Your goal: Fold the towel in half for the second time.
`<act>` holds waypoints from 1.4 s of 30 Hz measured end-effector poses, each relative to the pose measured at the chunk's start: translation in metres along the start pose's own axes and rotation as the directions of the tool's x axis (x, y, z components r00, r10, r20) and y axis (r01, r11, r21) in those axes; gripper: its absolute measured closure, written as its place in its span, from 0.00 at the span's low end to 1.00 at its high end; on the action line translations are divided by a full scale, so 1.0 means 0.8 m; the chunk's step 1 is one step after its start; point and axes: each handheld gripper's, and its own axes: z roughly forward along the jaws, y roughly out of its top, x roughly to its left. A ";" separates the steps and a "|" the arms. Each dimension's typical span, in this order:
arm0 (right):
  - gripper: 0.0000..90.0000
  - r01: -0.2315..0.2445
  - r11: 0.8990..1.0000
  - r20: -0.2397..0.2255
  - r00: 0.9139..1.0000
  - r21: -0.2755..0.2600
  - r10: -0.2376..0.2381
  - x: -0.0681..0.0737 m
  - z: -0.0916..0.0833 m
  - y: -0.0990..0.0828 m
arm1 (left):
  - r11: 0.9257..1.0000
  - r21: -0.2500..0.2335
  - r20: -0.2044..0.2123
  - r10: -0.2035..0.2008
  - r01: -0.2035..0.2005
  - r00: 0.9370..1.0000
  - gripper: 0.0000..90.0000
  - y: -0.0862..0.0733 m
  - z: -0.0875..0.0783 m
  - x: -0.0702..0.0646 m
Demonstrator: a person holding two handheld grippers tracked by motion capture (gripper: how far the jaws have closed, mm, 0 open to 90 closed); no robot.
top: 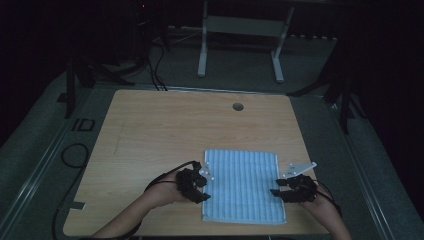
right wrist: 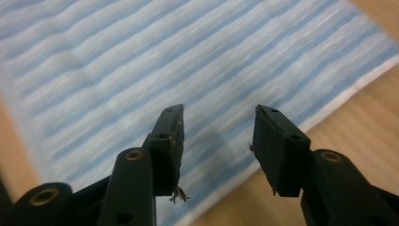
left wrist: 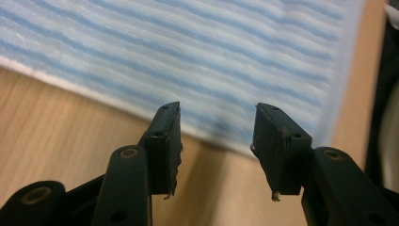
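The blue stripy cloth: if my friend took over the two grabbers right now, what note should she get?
Left gripper: open, holding nothing, at the cloth's left edge.
Right gripper: open, holding nothing, at the cloth's right edge.
Blue striped cloth: lies flat on the wooden table, near the front edge.
Done: the cloth lies spread out, with no grip on it.
Left: probably pinch both side edges and fold or move it.

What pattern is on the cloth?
Light blue and white stripes on the cloth, clearest in the right gripper view.
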 end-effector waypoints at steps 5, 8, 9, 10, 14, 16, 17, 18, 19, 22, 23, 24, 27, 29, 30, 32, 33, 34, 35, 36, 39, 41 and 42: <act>0.59 0.006 1.000 -0.011 1.000 0.025 -0.006 -0.009 0.021 0.008 | 0.999 0.036 0.009 0.003 -0.003 1.000 0.57 0.010 0.029 0.009; 0.56 0.018 0.999 -0.011 1.000 0.047 -0.017 -0.011 0.033 0.009 | 1.000 0.029 0.014 -0.007 0.006 1.000 0.56 0.009 0.036 0.013; 0.56 0.022 0.998 -0.009 1.000 0.053 -0.021 -0.011 0.036 0.009 | 1.000 0.027 0.016 -0.013 0.013 1.000 0.56 0.009 0.036 0.015; 0.56 0.022 0.998 -0.011 1.000 0.061 -0.022 -0.012 0.040 0.009 | 0.999 0.030 0.011 -0.014 0.014 1.000 0.56 0.008 0.035 0.017; 0.55 0.033 0.998 -0.016 0.999 0.060 -0.032 -0.014 0.047 0.011 | 0.999 0.024 0.010 -0.025 0.025 1.000 0.56 0.004 0.033 0.023; 0.55 0.036 0.998 -0.016 0.999 0.059 -0.035 -0.015 0.051 0.016 | 0.999 0.026 0.007 -0.032 0.032 0.999 0.56 0.001 0.032 0.026; 0.54 0.039 0.997 -0.018 0.999 0.061 -0.038 -0.015 0.053 0.018 | 0.999 0.028 0.005 -0.035 0.035 0.999 0.56 -0.001 0.031 0.028; 0.54 0.042 0.997 -0.020 0.999 0.062 -0.041 -0.016 0.055 0.022 | 0.999 0.030 0.005 -0.037 0.037 0.999 0.56 -0.003 0.029 0.031; 0.54 0.043 0.997 -0.022 0.999 0.062 -0.042 -0.016 0.058 0.025 | 0.998 0.029 0.003 -0.049 0.049 0.999 0.55 -0.005 0.028 0.033; 0.54 0.054 0.996 -0.028 0.998 0.065 -0.052 -0.017 0.066 0.038 | 0.997 0.030 -0.002 -0.075 0.075 0.997 0.54 -0.013 0.023 0.041; 0.54 0.058 0.996 -0.031 0.998 0.067 -0.056 -0.017 0.069 0.043 | 0.997 0.034 -0.009 -0.076 0.077 0.997 0.54 -0.016 0.021 0.044; 0.54 0.063 0.996 -0.035 0.998 0.066 -0.061 -0.017 0.072 0.047 | 0.996 0.035 -0.013 -0.086 0.086 0.996 0.54 -0.018 0.020 0.046; 0.54 0.076 0.994 -0.044 0.996 0.073 -0.073 -0.017 0.082 0.062 | 0.995 0.046 -0.024 -0.090 0.091 0.996 0.54 -0.027 0.014 0.054; 0.54 0.084 0.993 -0.050 0.996 0.078 -0.080 -0.016 0.088 0.072 | 0.993 0.042 -0.021 -0.107 0.107 0.994 0.54 -0.033 0.011 0.059; 0.54 0.085 0.993 -0.051 0.995 0.082 -0.081 -0.015 0.091 0.076 | 0.993 0.042 -0.017 -0.112 0.113 0.994 0.54 -0.036 0.009 0.063; 0.54 0.094 0.992 -0.051 0.995 0.085 -0.090 -0.013 0.096 0.084 | 0.992 0.040 -0.013 -0.122 0.122 0.992 0.54 -0.042 0.005 0.069; 0.54 0.098 0.992 -0.054 0.994 0.083 -0.094 -0.013 0.099 0.088 | 0.990 0.037 -0.014 -0.135 0.135 0.991 0.54 -0.045 0.004 0.073; 0.54 0.099 0.991 -0.057 0.994 0.085 -0.094 -0.012 0.102 0.092 | 0.989 0.031 -0.016 -0.144 0.145 0.989 0.54 -0.048 0.003 0.074; 0.54 0.104 0.991 -0.059 0.993 0.087 -0.099 -0.012 0.104 0.096 | 0.989 0.033 -0.017 -0.144 0.144 0.989 0.54 -0.050 0.001 0.076; 0.54 0.107 0.990 -0.061 0.993 0.089 -0.102 -0.012 0.107 0.100 | 0.988 0.032 -0.018 -0.147 0.148 0.989 0.54 -0.052 0.000 0.077; 0.54 0.109 0.990 -0.063 0.993 0.091 -0.104 -0.012 0.112 0.108 | 0.987 0.032 -0.021 -0.158 0.158 0.987 0.54 -0.058 -0.003 0.080; 0.53 0.107 0.990 -0.068 0.993 0.092 -0.101 -0.011 0.114 0.111 | 0.984 0.025 -0.015 -0.178 0.178 0.984 0.52 -0.060 -0.004 0.082; 0.52 0.106 0.990 -0.076 0.992 0.092 -0.099 -0.010 0.115 0.112 | 0.983 0.026 -0.015 -0.179 0.179 0.984 0.51 -0.061 -0.006 0.082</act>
